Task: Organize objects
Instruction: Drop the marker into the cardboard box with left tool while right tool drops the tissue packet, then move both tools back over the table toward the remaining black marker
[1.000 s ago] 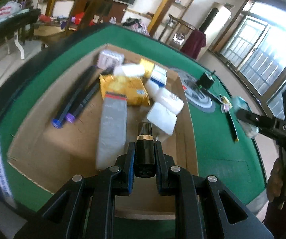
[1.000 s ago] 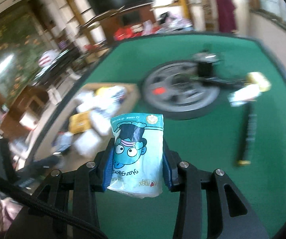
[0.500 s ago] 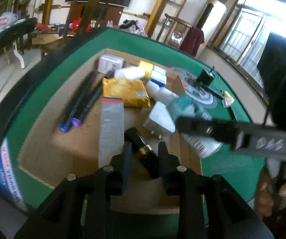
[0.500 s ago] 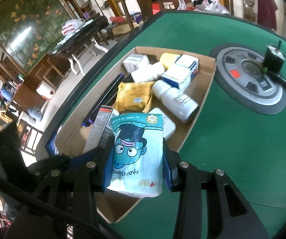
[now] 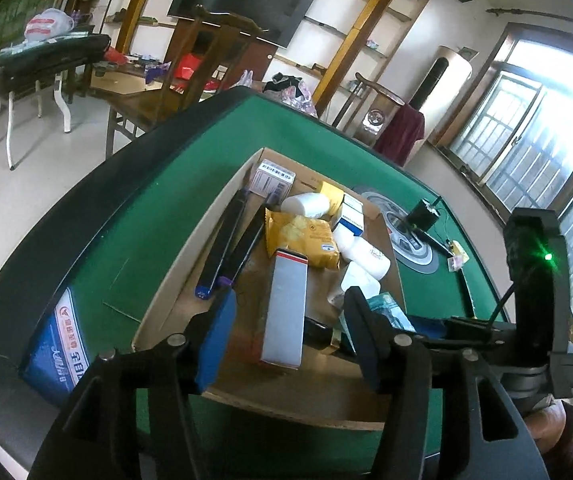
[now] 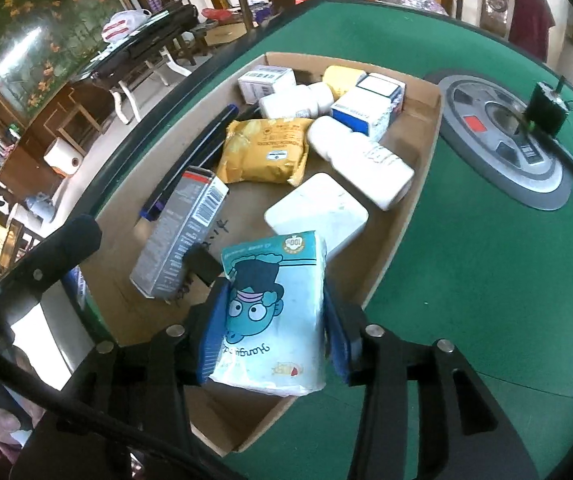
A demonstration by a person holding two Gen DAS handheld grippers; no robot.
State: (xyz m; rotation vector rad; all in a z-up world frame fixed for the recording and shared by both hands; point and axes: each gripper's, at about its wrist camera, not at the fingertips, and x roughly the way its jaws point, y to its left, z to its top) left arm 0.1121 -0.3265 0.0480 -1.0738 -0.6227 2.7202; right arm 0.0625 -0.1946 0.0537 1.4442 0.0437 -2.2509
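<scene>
Over the cardboard box [image 6: 418,168] on the green desk [image 6: 466,272], the right claw [image 6: 274,340] gripped a cartoon-printed tissue pack [image 6: 274,312] above the box's near end, while the left claw [image 5: 286,332] hung spread wide and empty above a grey carton [image 5: 286,308].

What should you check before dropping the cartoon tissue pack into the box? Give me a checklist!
1. Right gripper shut on the tissue pack: ok.
2. Pack is over the cardboard box, not the green table: ok.
3. Bare box floor beneath the pack: cannot tell, the pack hides it.
4. Left gripper open and holding nothing: ok.
5. Left gripper out of the drop path: not ok, it hangs over the box's near end beside the pack.
6. Grey carton and white flat box apart from the pack: cannot tell, both look very close.
</scene>
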